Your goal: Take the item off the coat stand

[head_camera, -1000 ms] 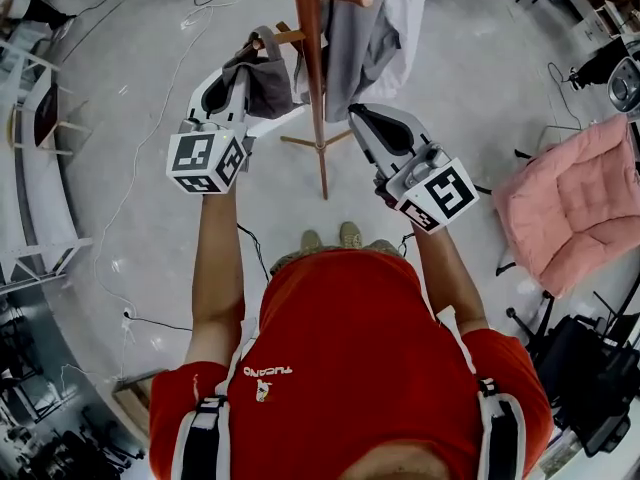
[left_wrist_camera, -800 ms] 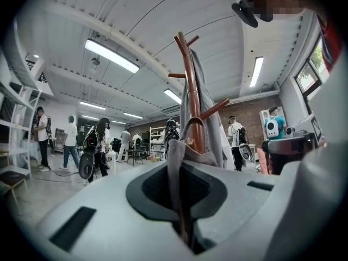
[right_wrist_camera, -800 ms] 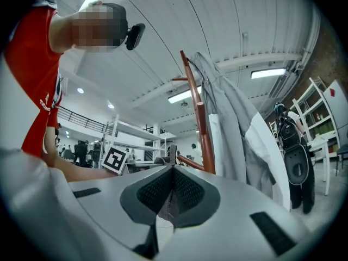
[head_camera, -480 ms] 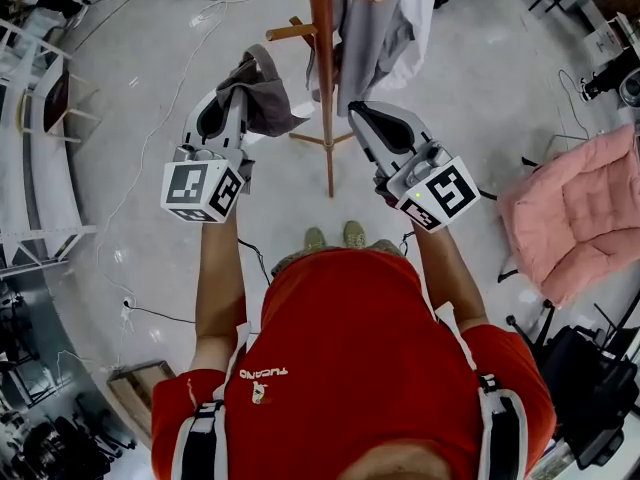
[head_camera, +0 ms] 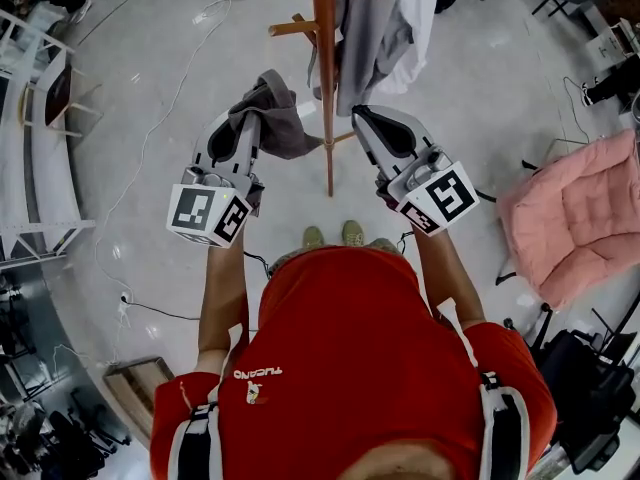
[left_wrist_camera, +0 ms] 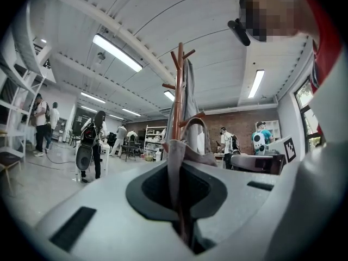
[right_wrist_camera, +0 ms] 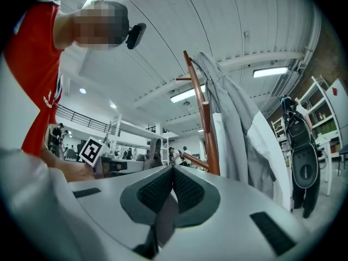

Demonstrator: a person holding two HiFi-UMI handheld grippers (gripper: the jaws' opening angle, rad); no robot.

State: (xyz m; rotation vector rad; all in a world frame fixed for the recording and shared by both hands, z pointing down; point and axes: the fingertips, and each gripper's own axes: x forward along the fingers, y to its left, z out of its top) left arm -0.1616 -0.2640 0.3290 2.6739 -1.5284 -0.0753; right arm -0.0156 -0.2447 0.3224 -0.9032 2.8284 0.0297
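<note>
Your left gripper [head_camera: 243,133] is pinching the grey cloth [head_camera: 277,118]. The cloth hangs from its jaws just left of the stand [head_camera: 326,98], seemingly clear of the peg [head_camera: 292,27]. Your right gripper [head_camera: 362,118] is pressed together on nothing, just right of the stand.

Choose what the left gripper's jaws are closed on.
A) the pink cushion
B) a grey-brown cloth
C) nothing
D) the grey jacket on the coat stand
B: the left gripper view shows the left gripper with its jaws pinched together on the grey-brown cloth, which bunches at its tip in the head view.
</note>
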